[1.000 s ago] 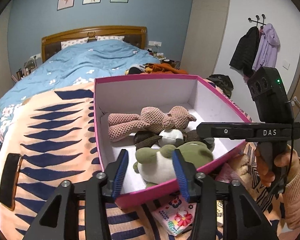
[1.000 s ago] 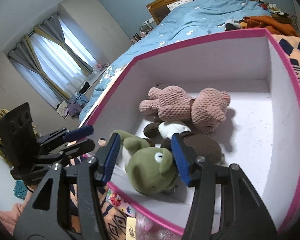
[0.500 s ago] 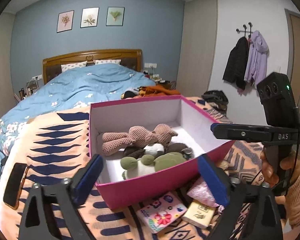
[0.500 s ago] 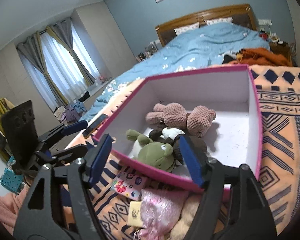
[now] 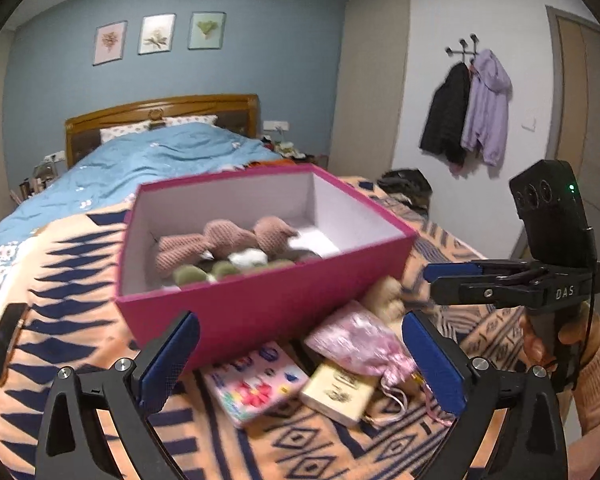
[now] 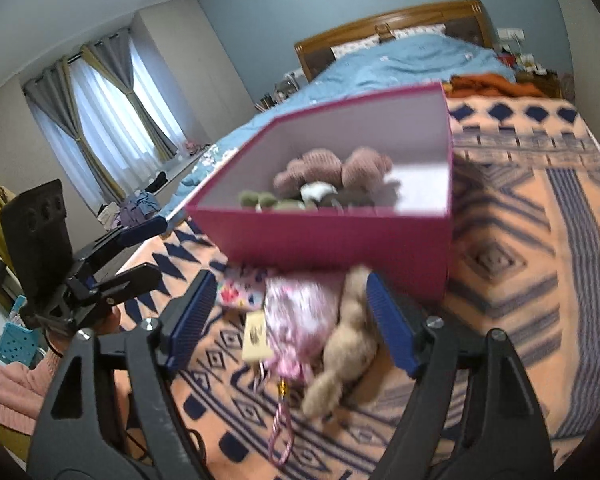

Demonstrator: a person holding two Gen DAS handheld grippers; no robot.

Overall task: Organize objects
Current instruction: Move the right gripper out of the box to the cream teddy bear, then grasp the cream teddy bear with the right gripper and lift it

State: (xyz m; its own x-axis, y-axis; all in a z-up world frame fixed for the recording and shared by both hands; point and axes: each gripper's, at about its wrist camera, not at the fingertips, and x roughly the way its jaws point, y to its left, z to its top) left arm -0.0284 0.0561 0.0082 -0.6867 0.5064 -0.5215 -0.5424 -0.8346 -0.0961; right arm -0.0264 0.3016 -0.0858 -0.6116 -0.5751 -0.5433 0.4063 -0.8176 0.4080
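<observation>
Judging progress at roughly halfway. Pink box [image 5: 268,304] sits on the patterned blanket [image 5: 60,280], already holding three soft toys: pinkish knit bear [image 5: 220,238], green frog plush [image 5: 192,274] at the near wall, plus a dark-and-white one [image 5: 248,257] between them, partly hidden.

Still outside, lying on the blanket just in front of the box's near wall: floral notebook [image 5: 256,384], small cream card pack [image 5: 336,394] touching it, pink drawstring pouch [image 5: 356,340] overlapping the pack, and a tan plush [image 6: 348,344] beside the pouch, up against the box. So four items left, by this count.

Left gripper [image 5: 300,364] empty, fingers spread wide, just been opening; notebook, pack and pouch lie past them, in the gap as seen, none pinched. Right gripper [image 6: 292,320] also empty, fingers moderately apart, likewise just been opening; pouch and tan plush show between the pads in its own view but no pad pressing on either.

Dark phone-like slab [image 5: 4,340] at the blanket's left edge, well apart from the pile; can't tell whether part of the job.

Frames motion-blurred, so fine contact near the box wall unclear.
</observation>
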